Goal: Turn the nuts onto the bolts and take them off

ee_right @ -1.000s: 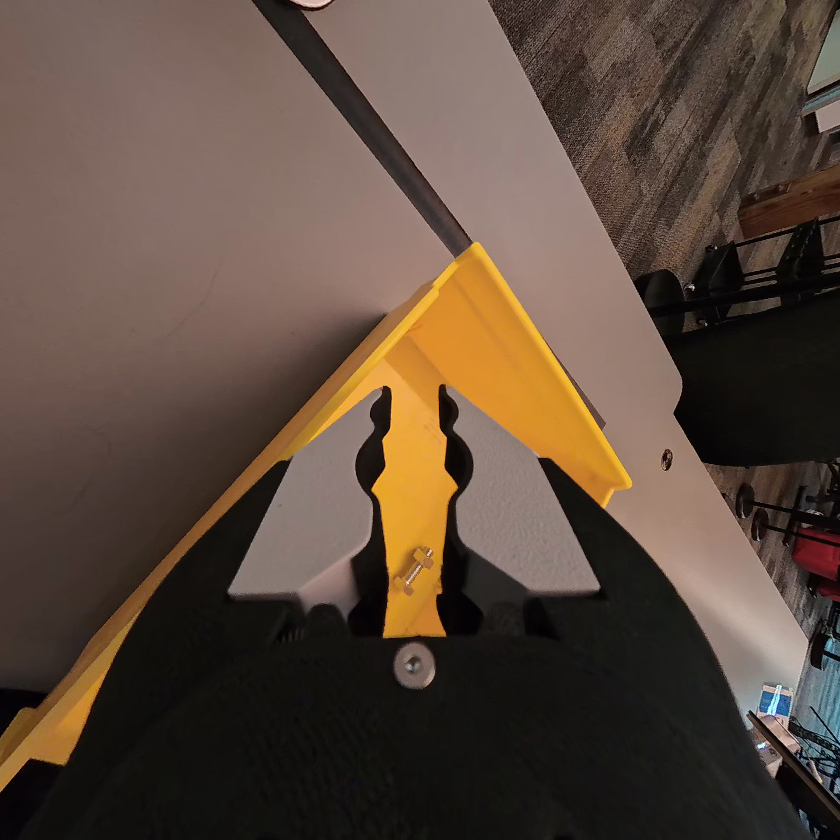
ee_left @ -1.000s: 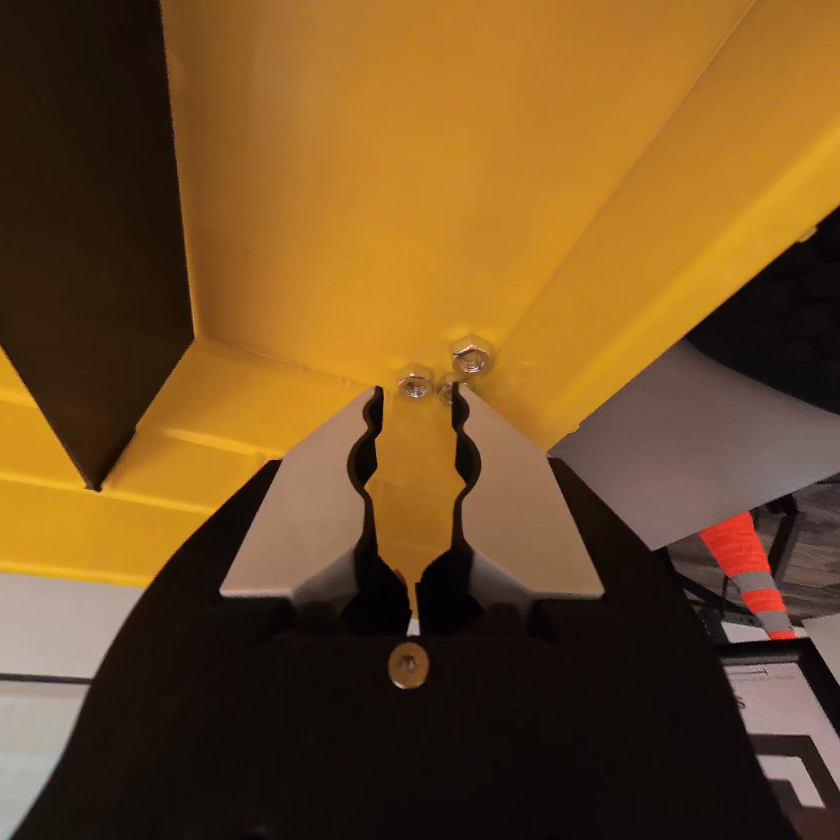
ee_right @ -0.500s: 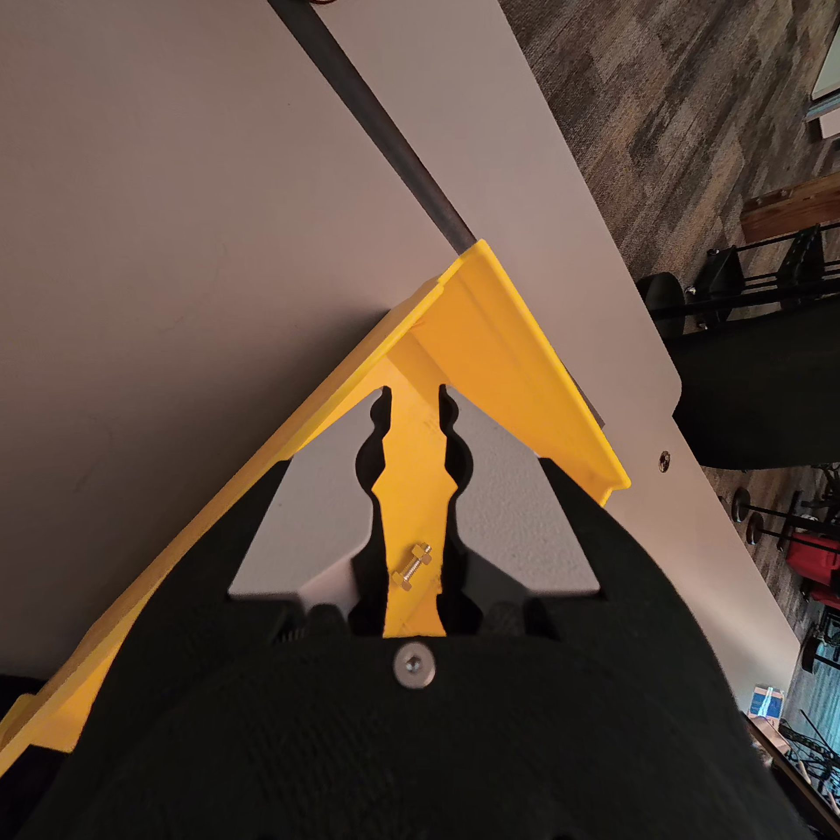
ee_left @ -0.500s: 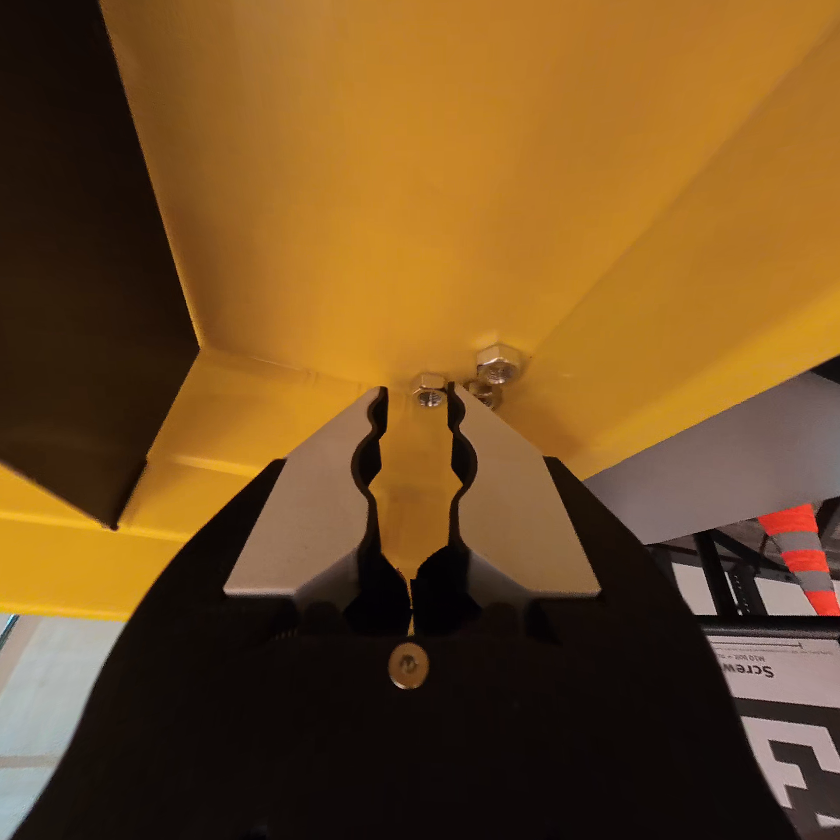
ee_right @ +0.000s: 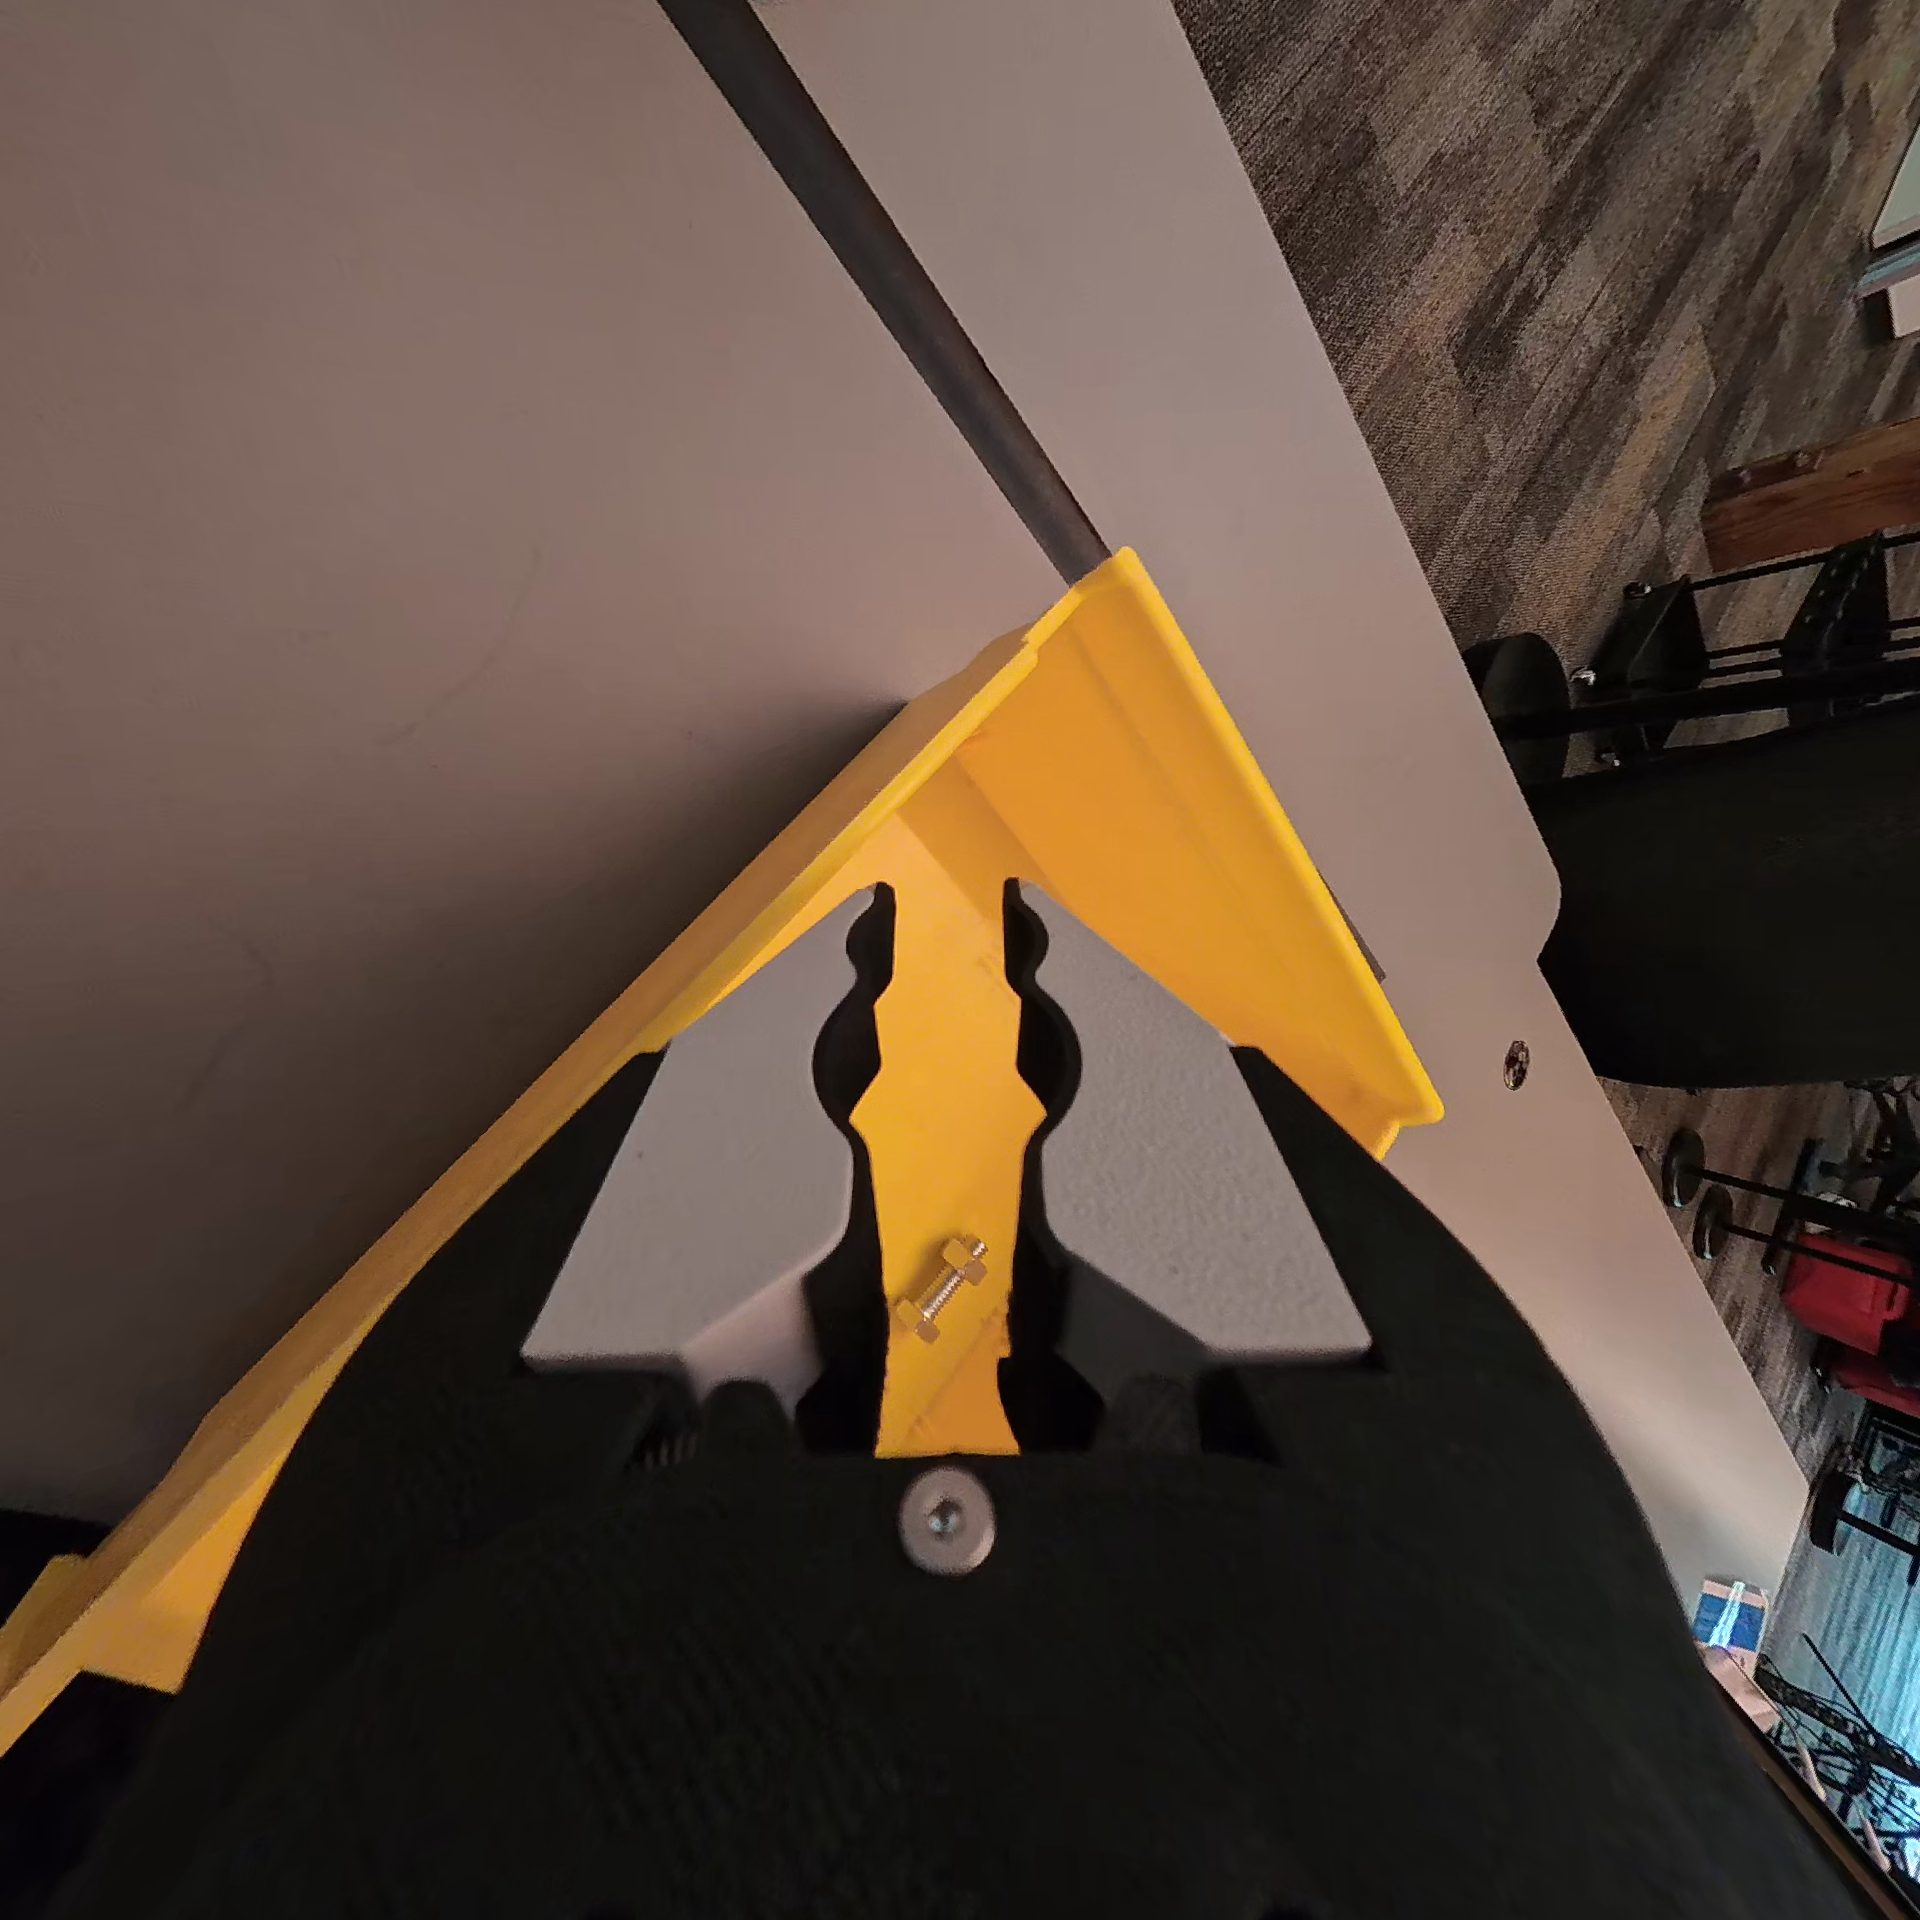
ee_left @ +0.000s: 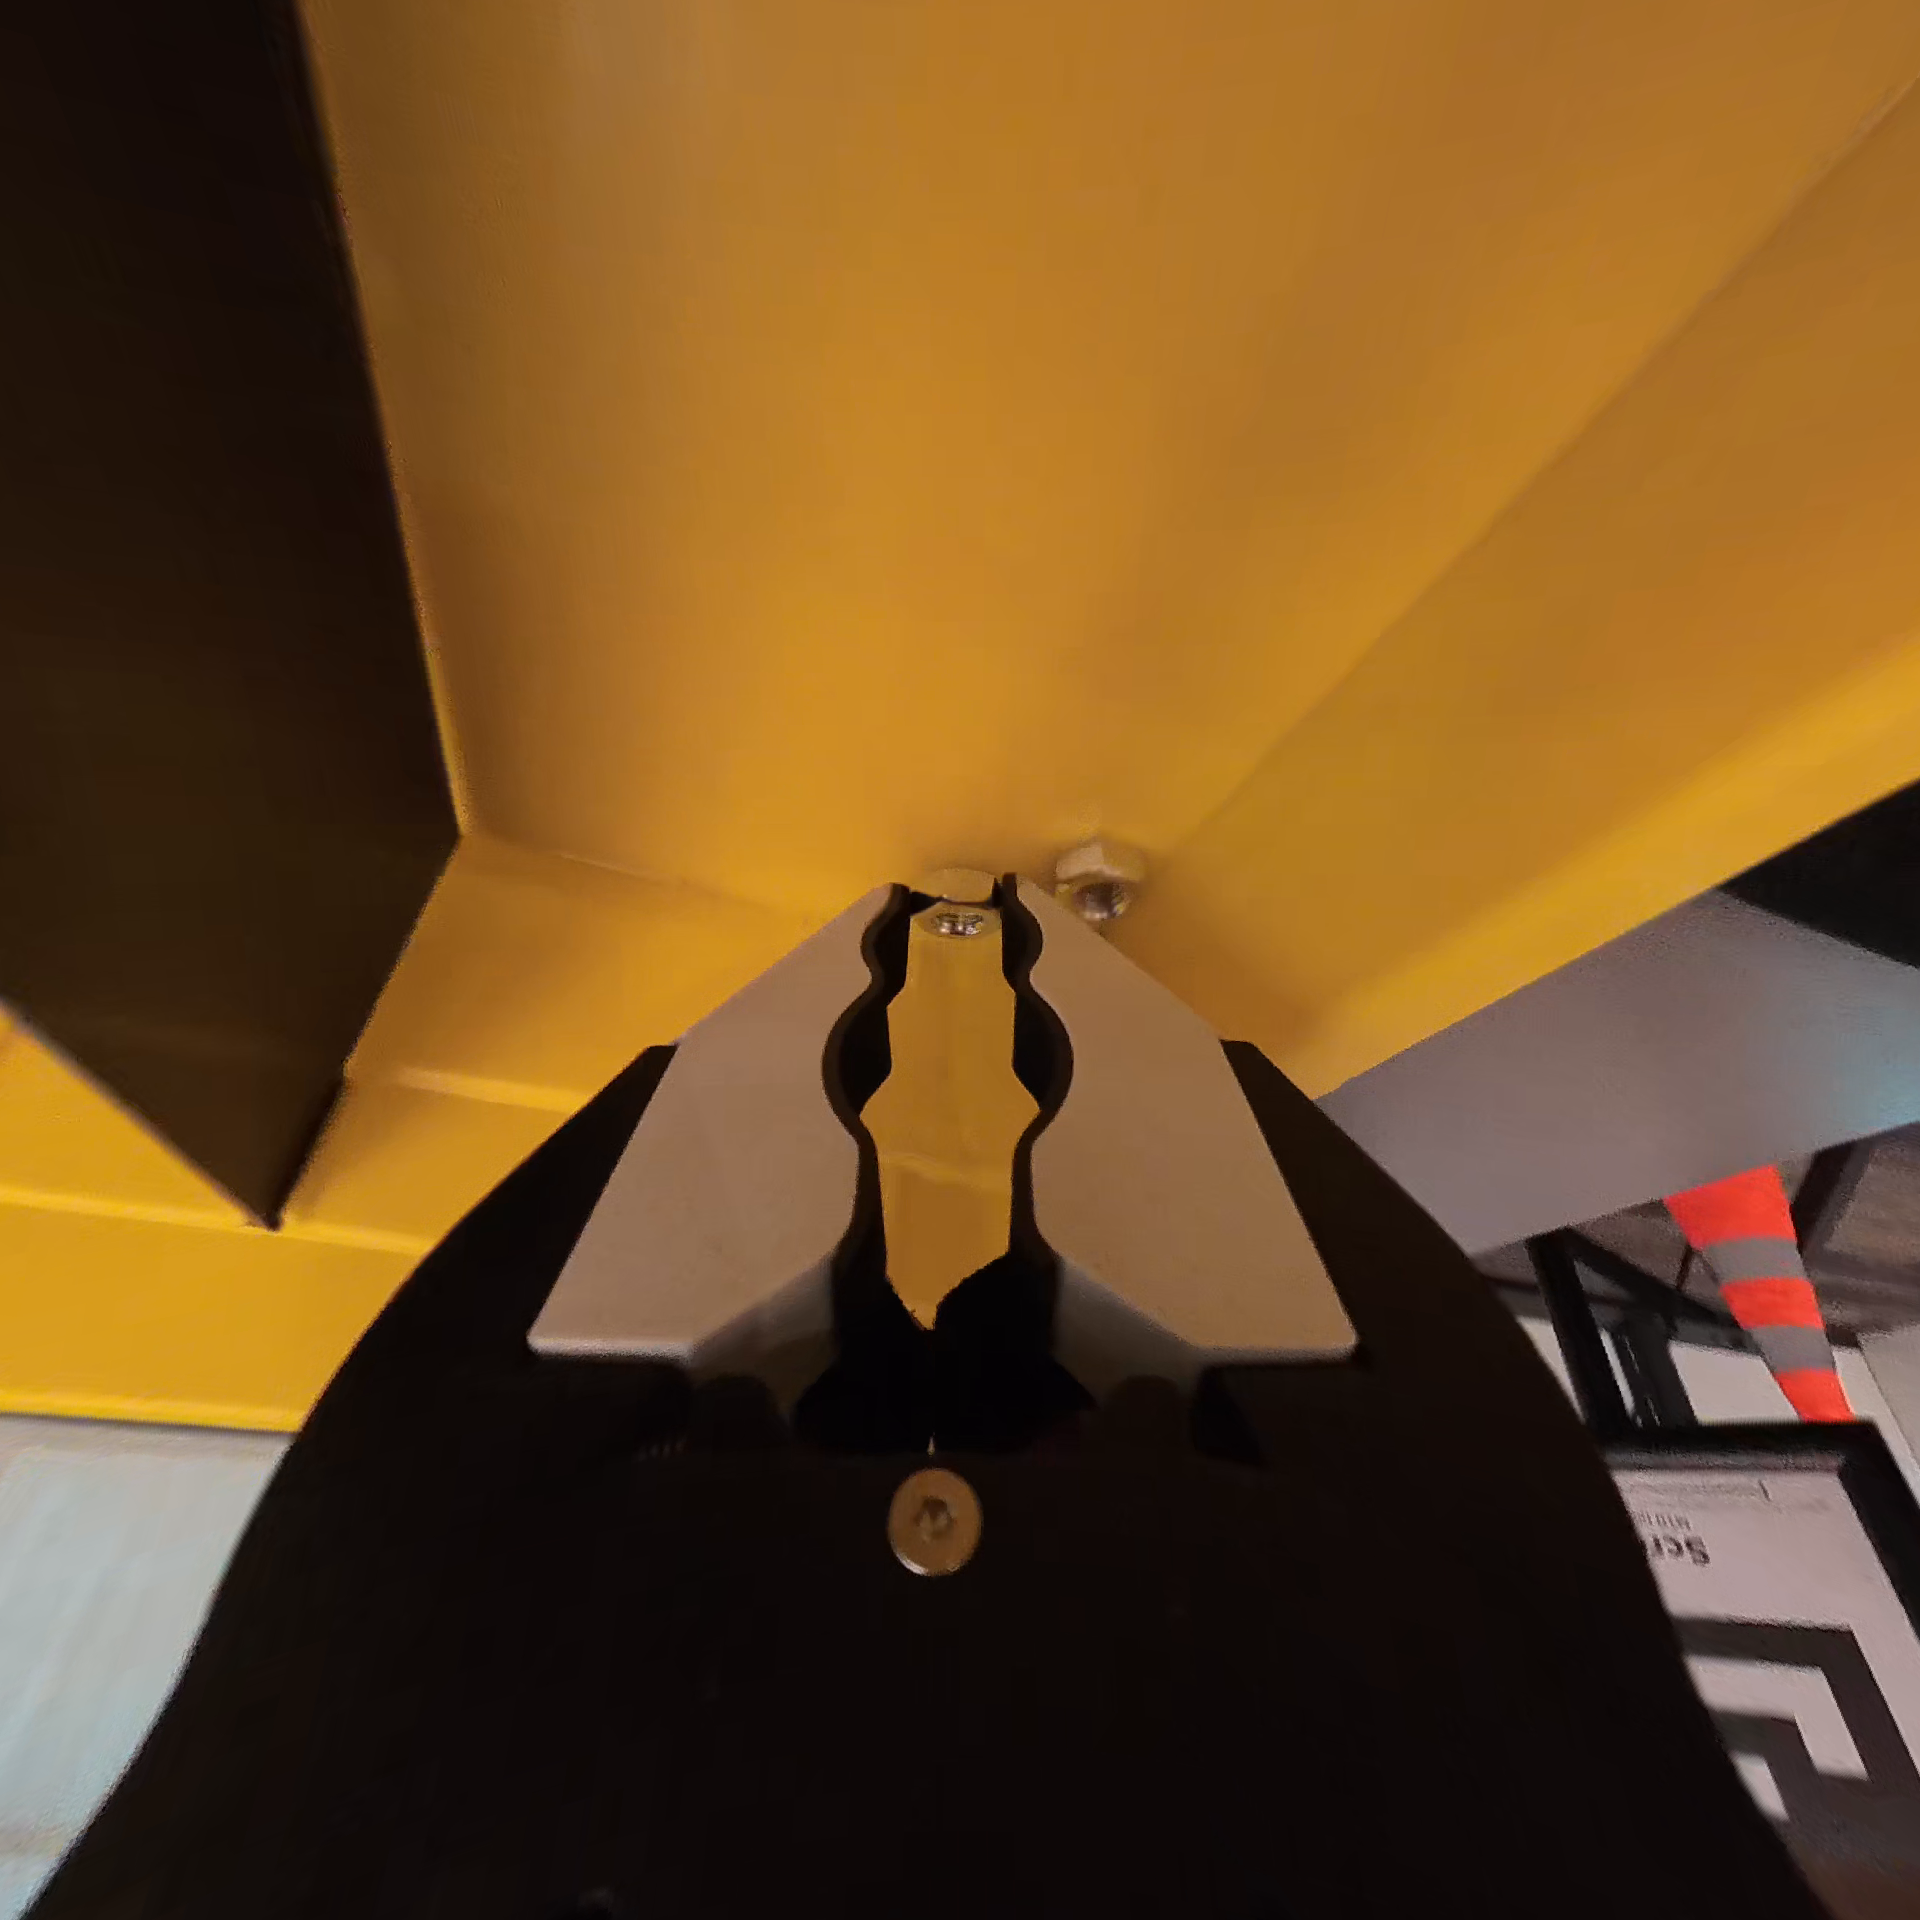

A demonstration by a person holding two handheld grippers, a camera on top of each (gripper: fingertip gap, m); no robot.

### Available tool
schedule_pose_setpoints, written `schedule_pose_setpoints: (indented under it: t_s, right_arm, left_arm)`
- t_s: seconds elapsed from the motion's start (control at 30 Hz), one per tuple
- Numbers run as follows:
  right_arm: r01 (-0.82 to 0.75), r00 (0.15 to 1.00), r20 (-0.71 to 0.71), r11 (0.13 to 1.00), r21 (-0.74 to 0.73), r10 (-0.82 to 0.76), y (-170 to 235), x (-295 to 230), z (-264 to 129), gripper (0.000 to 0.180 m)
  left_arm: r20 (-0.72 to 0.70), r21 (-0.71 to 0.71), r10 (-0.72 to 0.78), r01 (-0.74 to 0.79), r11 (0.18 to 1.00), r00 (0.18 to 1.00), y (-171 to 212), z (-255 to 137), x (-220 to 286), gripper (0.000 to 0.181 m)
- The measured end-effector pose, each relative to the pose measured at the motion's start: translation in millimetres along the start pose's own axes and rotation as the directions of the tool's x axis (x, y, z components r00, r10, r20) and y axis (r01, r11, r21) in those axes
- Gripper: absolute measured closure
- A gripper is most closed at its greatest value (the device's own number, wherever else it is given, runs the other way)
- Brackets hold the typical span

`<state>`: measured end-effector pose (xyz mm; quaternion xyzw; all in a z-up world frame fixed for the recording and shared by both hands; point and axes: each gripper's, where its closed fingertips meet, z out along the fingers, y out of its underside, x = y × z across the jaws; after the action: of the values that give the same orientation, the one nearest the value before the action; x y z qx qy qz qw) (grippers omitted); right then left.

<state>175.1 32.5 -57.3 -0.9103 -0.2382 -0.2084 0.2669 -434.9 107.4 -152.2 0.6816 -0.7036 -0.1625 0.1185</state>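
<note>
In the left wrist view, two silver nuts lie in the corner of a yellow bin (ee_left: pixel 935 416). My left gripper (ee_left: pixel 954 902) has its fingertips closed around the left nut (ee_left: pixel 958 916). The second nut (ee_left: pixel 1101 883) lies just to the right, outside the fingers. In the right wrist view, my right gripper (ee_right: pixel 948 896) is open and empty, hovering over another yellow bin (ee_right: pixel 1174 831). A small bolt with a nut on it (ee_right: pixel 943 1288) lies on the bin floor, seen between the finger bases.
A dark wall (ee_left: pixel 187 623) rises to the left of the yellow bin. The bin stands on a grey table (ee_right: pixel 416 416) with a dark seam (ee_right: pixel 883 260). Past the table's edge are carpet and dark stands (ee_right: pixel 1714 707). An orange striped cone (ee_left: pixel 1756 1288) shows low right. Some 60 centimeters of space lies between my two pairs of fingers.
My left gripper moved forward into the bin corner and its fingers narrowed onto the left nut. The right gripper has barely moved.
</note>
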Motion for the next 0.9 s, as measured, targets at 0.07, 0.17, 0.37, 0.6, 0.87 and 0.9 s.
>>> schedule_pose_setpoints:
  t_s: [0.07, 0.17, 0.37, 0.6, 0.87, 0.9]
  right_arm:
    - [0.003, 1.000, 0.002, 1.000, -0.002, -0.003, 0.1, -0.8, 0.1, 0.160]
    - [0.006, 1.000, 0.004, 1.000, -0.002, -0.006, 0.1, -1.4, 0.1, 0.160]
    - [0.002, 1.000, 0.005, 1.000, 0.000, -0.002, 1.1, -0.4, -1.0, 0.160]
    - [0.003, 1.000, 0.003, 1.000, 0.000, -0.003, 1.7, 0.7, -2.2, 0.160]
    - [0.015, 1.000, 0.006, 1.000, -0.001, -0.015, 0.8, -1.6, -2.9, 0.160]
    - [0.016, 1.000, 0.006, 1.000, 0.000, -0.016, 0.6, -1.6, -3.0, 0.160]
  left_arm:
    - [-0.017, 0.083, -0.007, 0.009, 0.997, 1.000, -13.3, -8.0, 1.2, 0.165]
    - [-0.016, 0.187, -0.006, 0.009, 0.982, 1.000, -31.8, -18.4, 0.9, 0.165]
    - [-0.023, 0.306, -0.032, 0.038, 0.951, 0.999, -56.5, -17.6, -0.6, 0.161]
    - [-0.080, 0.319, -0.052, 0.075, 0.945, 0.995, -50.2, -17.3, 5.8, 0.140]
    - [-0.072, 0.325, -0.058, 0.078, 0.942, 0.996, -51.6, -15.4, 4.5, 0.165]
    - [-0.087, 0.318, -0.063, 0.088, 0.944, 0.994, -51.1, -15.3, 5.7, 0.165]
